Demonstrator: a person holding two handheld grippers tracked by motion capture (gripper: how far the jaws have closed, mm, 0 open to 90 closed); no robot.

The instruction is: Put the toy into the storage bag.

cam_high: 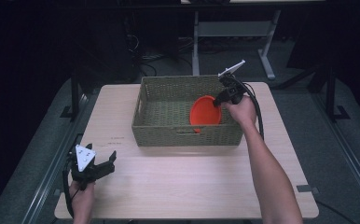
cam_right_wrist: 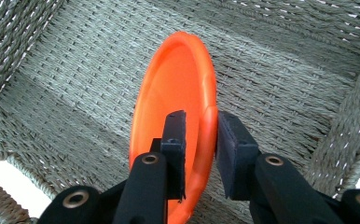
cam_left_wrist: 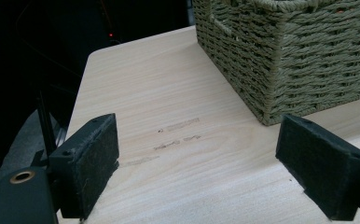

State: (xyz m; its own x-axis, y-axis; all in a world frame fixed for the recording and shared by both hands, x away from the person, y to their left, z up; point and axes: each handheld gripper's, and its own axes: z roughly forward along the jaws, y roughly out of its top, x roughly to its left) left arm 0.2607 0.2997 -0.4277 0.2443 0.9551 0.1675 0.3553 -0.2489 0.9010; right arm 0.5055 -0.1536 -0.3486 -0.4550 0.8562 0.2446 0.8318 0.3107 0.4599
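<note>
Nearest you, off the front-left corner of the woven basket (cam_high: pixel 187 112), your left gripper (cam_high: pixel 104 163) rests low over the bare wooden table (cam_high: pixel 178 182) with its jaws spread wide and nothing between them; in the left gripper view the basket's corner stands just beyond the right pad. Leave that hand where it is, well apart from the basket, so it cannot nudge the wall while the other works. Farther out, inside the basket toward its right end, your right gripper (cam_right_wrist: pixel 201 140) reaches down over the right rim with the orange plate (cam_right_wrist: pixel 178 102) standing on edge between its jaws. One pad lies against the plate's inner face and the other sits at the outer rim; the jaws look only slightly parted, and whether the grip is fully let go cannot be told from here. The step appears to be setting the plate down in the basket. To do it well, let the plate's lower edge meet the woven floor before you widen the jaws further, tip it toward the open middle of the basket so it lies flat instead of rolling, then lift straight up clear of the rim and the right wall.
</note>
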